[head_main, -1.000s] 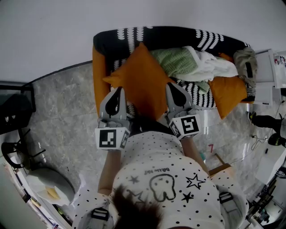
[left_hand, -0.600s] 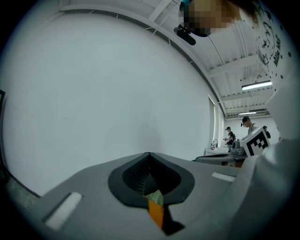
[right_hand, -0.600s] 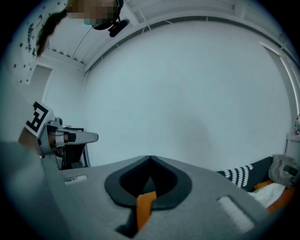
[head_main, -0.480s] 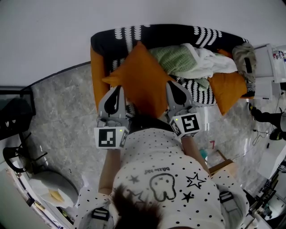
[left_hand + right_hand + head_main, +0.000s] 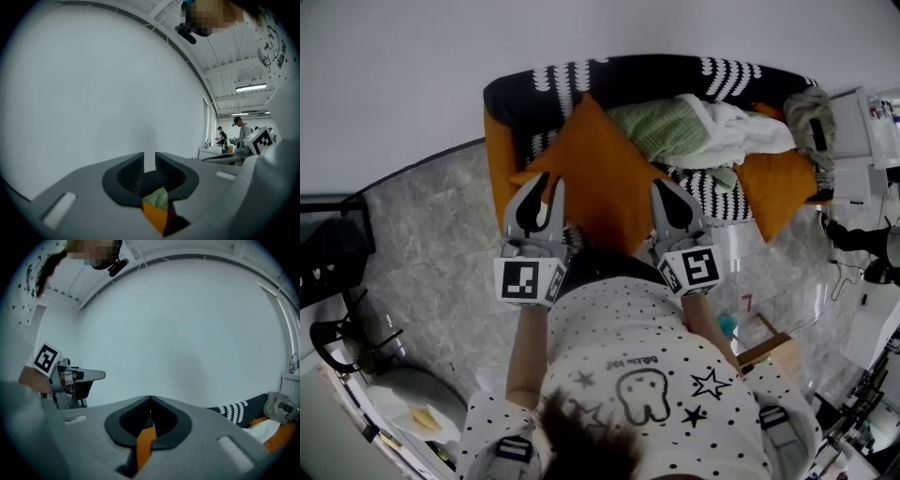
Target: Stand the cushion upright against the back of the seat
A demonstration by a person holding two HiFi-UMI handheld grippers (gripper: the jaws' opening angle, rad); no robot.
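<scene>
The orange cushion (image 5: pixel 600 178) is seen on the sofa seat, set on a corner like a diamond, its top point up at the black-and-white patterned backrest (image 5: pixel 647 70). Its right edge is pinched by the right gripper (image 5: pixel 666 192), whose jaws are closed tight on a fold of orange fabric. On the other side, the left gripper (image 5: pixel 540 187) has just been opening: its jaws are parted by a narrow gap, and the cushion's left corner is seen low between them, no longer clamped. A green blanket (image 5: pixel 661 127) and white cloth (image 5: pixel 741 131) are piled just beside the cushion.
</scene>
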